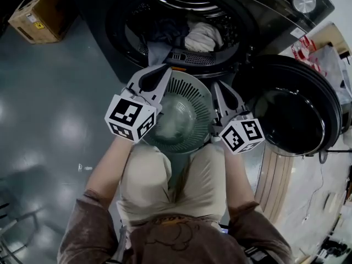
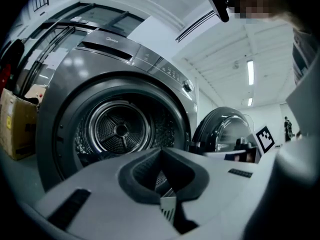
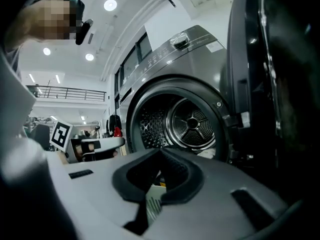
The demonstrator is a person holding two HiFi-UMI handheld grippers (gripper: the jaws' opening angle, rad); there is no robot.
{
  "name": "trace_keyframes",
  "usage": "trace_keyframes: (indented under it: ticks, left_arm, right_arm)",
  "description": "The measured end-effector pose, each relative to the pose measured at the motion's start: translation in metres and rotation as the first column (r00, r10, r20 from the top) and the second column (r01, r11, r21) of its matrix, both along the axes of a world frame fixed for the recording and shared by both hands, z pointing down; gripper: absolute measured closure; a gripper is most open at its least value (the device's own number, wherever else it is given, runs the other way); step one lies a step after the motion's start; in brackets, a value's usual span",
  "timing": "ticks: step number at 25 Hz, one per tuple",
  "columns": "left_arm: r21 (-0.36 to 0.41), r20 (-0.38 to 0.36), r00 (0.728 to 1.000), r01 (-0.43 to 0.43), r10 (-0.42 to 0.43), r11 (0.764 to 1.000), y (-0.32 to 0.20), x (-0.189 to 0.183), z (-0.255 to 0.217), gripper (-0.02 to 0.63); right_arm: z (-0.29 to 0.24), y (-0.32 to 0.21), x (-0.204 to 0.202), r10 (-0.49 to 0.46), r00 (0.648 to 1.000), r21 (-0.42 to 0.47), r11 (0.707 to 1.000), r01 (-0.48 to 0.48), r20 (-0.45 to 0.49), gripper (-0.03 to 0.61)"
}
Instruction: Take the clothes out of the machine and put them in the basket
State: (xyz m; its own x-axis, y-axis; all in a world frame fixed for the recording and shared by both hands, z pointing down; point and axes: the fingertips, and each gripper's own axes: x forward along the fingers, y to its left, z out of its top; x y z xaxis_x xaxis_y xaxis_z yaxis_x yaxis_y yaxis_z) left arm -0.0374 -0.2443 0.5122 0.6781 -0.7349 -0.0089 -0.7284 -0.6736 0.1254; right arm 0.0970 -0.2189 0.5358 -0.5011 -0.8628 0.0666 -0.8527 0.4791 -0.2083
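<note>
before the machine (image 1: 258,23), left gripper (image 1: 158,73) and right gripper (image 1: 218,88) each clamp the basket (image 1: 190,80).

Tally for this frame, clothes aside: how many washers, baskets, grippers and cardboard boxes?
Washer: 1
Basket: 1
Grippers: 2, left gripper and right gripper, both shut on the basket
Box: 1
Total: 5

Top centre, the drum (image 1: 165,7) gapes open, clothes (image 1: 201,37) heaped low inside. My basket (image 1: 190,89) fills mid-frame just before it. The open door (image 1: 300,114) blocks the right; a box (image 1: 38,15) sits upper left, and bare floor (image 1: 49,120) below it leaves room.
</note>
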Motion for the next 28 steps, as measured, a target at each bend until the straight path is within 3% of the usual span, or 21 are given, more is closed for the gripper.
trace_keyframes:
  ticks: [3, 9, 14, 19, 24, 28]
  left_arm:
    - [0.006, 0.024, 1.0, -0.005, 0.005, 1.0, 0.004, 0.006, 0.001, 0.611]
    - [0.005, 0.017, 0.999, -0.03, 0.03, 1.0, 0.008, 0.011, 0.0, 0.497]
    - [-0.014, 0.044, 0.995, -0.092, 0.092, 0.996, 0.01, 0.024, 0.004, 0.353]
    - [0.0, 0.079, 0.993, -0.086, 0.086, 0.996, 0.002, 0.027, 0.008, 0.224]
    - [-0.013, 0.108, 0.991, -0.077, 0.078, 0.997, -0.021, 0.03, 0.017, 0.19]
    - [-0.013, 0.193, 0.972, -0.133, 0.133, 0.991, -0.043, 0.05, 0.027, 0.184]
  right_arm:
    - [-0.001, 0.002, 0.002, -0.004, 1.0, 0.004, 1.0, 0.004, 0.001, 0.58]
    - [0.002, 0.01, 0.001, -0.01, 1.0, 0.009, 1.0, 0.01, 0.007, 0.58]
    - [0.003, 0.017, 0.004, -0.015, 1.0, -0.001, 1.0, 0.015, 0.008, 0.58]
    - [0.005, 0.021, 0.006, -0.013, 1.0, -0.004, 1.0, 0.014, 0.012, 0.58]
    - [0.01, 0.027, 0.007, -0.012, 1.0, -0.013, 1.0, 0.012, 0.001, 0.58]
    - [0.014, 0.029, 0.01, 0.0, 1.0, -0.023, 1.0, 0.0, 0.016, 0.58]
